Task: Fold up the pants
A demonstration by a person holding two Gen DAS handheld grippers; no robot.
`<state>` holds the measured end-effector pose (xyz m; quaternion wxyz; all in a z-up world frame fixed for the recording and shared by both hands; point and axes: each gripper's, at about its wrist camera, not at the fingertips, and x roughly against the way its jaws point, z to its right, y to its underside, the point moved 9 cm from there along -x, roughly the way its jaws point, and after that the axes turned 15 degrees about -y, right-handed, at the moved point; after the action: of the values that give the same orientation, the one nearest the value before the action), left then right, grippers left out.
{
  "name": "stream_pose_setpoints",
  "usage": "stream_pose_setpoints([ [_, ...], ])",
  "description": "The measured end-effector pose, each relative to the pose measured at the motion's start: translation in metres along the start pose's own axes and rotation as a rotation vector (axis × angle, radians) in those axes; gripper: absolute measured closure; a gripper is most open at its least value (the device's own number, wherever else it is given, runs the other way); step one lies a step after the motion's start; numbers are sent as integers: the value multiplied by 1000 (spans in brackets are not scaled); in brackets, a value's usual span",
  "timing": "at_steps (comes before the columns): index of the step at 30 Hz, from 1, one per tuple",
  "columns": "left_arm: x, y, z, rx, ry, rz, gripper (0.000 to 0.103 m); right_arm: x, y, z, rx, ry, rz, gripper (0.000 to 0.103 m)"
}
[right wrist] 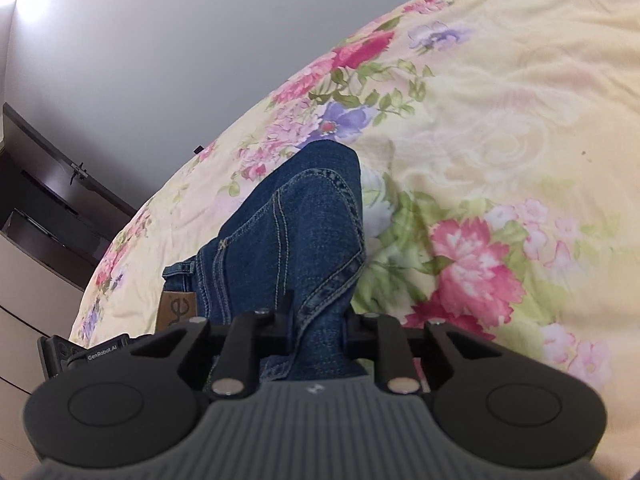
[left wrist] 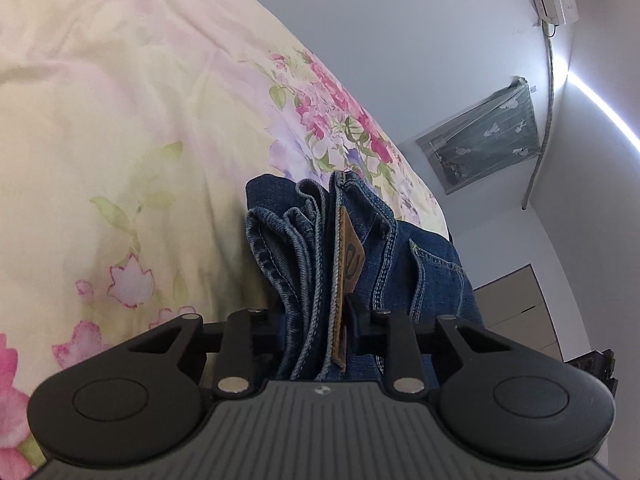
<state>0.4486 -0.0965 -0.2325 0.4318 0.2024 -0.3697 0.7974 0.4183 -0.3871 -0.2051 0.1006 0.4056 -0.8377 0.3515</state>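
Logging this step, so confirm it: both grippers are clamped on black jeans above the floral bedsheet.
Not quite: the jeans are blue denim, not black, as the left wrist view shows. Both the left gripper and right gripper do clamp them above the floral bedsheet.

My dark blue jeans [left wrist: 360,248] hang bunched in several stacked layers above the bed, waistband edge and tan leather patch [left wrist: 346,264] turned toward me on the left, while on the right a stitched, seamed fold [right wrist: 292,236] rises narrow and upright.
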Motion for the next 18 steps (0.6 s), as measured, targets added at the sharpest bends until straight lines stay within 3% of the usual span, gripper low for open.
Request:
stream_pose_setpoints([
  [8,71,2,3,2,0,43,73,25,12,-71,68,-30,-10,88],
  [18,172,7,-33,16,-78,119,73,20,67,-156,93,-128,-46,88],
])
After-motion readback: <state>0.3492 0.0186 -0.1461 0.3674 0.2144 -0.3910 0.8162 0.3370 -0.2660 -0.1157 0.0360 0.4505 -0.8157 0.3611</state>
